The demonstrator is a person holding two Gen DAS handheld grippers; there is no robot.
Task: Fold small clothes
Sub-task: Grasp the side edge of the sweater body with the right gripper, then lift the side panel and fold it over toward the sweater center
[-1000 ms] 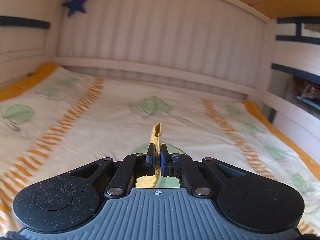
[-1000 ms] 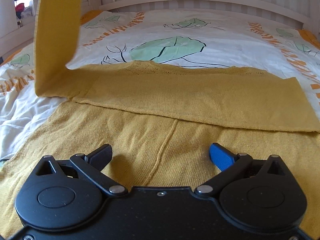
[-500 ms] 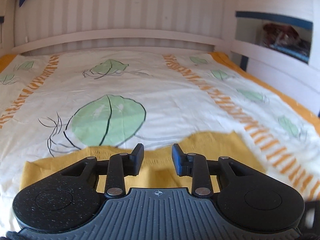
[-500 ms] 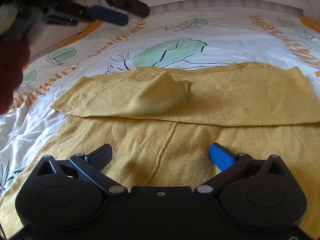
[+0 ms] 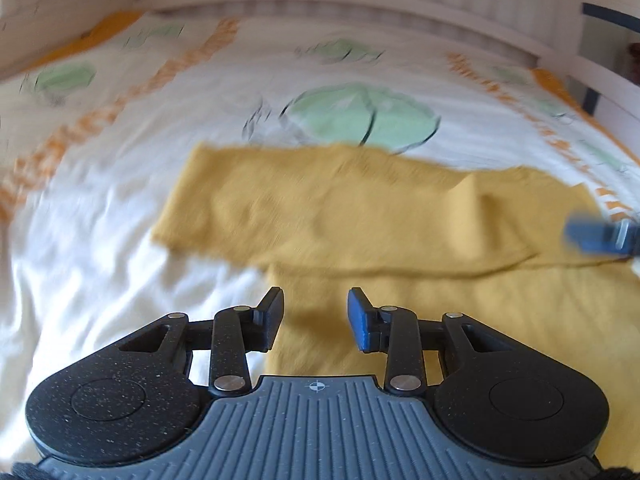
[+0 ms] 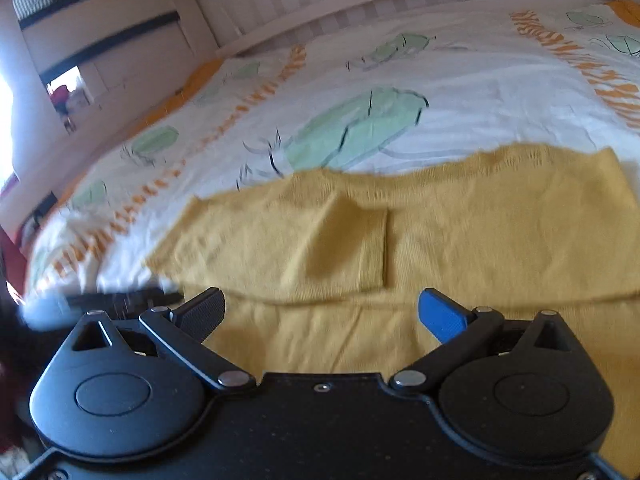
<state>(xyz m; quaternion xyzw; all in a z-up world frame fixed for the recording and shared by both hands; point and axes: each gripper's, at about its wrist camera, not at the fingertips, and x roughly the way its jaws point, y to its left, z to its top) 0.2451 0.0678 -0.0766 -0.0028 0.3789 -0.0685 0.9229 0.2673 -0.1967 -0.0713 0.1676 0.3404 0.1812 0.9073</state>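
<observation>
A mustard-yellow knitted sweater (image 5: 360, 208) (image 6: 460, 240) lies flat on the bed, both sleeves folded across its upper part. The end of one sleeve (image 6: 352, 248) rests in the middle. My left gripper (image 5: 315, 300) hovers low over the sweater's left side edge; its jaws are opening and nothing is between them. My right gripper (image 6: 320, 300) stands wide open above the lower body of the sweater, holding nothing. Its blue finger (image 5: 592, 236) shows at the right edge of the left wrist view.
The bedspread (image 5: 100, 240) (image 6: 460, 72) is white with green leaf shapes and orange stripes. A white slatted headboard (image 5: 320, 4) closes the far side. Shelves (image 6: 100, 40) stand left of the bed and a side rail (image 5: 600, 80) runs along its right.
The left gripper let go of the raised sleeve, which fell flat across the sweater. It then dropped low over the sweater's left edge. The right gripper lifted and tilted.
</observation>
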